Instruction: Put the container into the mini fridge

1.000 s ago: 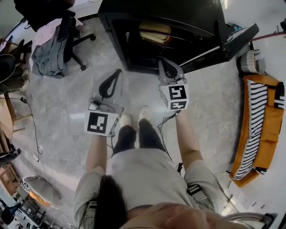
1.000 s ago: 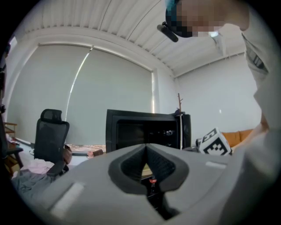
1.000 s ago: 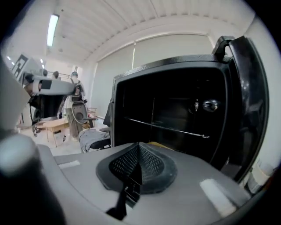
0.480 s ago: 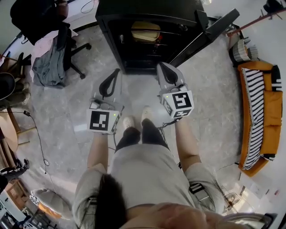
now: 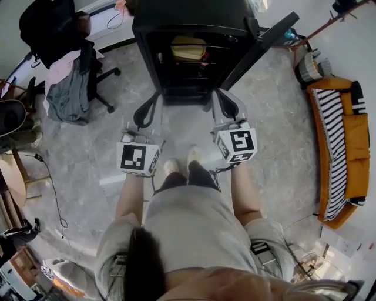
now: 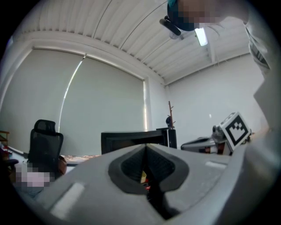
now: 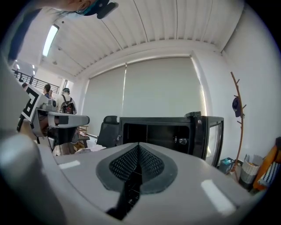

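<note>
While the person stands on the grey floor (image 5: 282,135) facing the fridge (image 5: 194,14), both claws point at its open front, near the lower edge.

- Left claw (image 5: 156,97): jaws pressed together, nothing between them. The left gripper view confirms it (image 6: 146,147): pads meet along a closed seam, with only a sliver of yellow and red background showing through the slot below.
- Right claw (image 5: 218,95): jaws also together and empty. In the right gripper view (image 7: 138,145) the ribbed pads touch along their full length.
- The two claws are side by side, apart from each other, and neither touches the fridge. A marker cube (image 5: 236,145) sits on the near end of each.

Container (image 5: 189,48): pale yellow, resting on the upper shelf (image 5: 202,60) inside the fridge, well apart from both claws.

Door (image 5: 261,47): swung wide open to the right. The right gripper view shows it standing at the fridge's right side (image 7: 210,136), with a dark, open interior (image 7: 162,132).

Surroundings: a black chair (image 5: 88,67) draped with clothes stands far left. An orange sofa (image 5: 355,153) with a striped cover runs along the right edge. The person's legs and shoes are between the claws, on the near side.
</note>
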A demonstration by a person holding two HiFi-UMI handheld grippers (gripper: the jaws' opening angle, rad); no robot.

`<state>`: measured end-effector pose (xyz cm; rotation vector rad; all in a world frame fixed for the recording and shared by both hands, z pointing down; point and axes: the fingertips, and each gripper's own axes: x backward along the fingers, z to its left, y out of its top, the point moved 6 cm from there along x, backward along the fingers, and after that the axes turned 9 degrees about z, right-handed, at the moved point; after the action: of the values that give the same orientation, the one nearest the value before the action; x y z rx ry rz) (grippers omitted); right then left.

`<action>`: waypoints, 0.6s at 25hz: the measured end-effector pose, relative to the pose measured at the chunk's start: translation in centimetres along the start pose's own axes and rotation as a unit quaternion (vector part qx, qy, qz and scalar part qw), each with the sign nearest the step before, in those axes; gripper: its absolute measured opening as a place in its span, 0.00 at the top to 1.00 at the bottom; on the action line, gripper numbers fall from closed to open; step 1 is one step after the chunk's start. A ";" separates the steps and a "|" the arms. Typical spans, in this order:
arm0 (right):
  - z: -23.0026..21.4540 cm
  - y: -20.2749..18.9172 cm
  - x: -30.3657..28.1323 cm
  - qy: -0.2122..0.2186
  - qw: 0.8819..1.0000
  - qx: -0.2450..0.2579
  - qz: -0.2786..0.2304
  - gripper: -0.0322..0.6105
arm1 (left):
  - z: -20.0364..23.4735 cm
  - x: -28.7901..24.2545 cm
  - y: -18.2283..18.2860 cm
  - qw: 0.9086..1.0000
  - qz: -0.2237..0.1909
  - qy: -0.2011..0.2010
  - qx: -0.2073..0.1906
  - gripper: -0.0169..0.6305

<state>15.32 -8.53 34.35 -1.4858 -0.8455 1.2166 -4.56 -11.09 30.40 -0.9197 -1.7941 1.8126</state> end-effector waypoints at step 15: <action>3.0 2.5 5.2 -0.028 0.999 -0.014 -0.037 0.95 | -0.4 3.4 2.4 1.000 -0.022 -0.019 -0.009 0.97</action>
<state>13.52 -3.52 30.53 -1.4366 -0.9505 1.2005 -6.28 -8.56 27.51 -0.8515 -1.8416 1.8004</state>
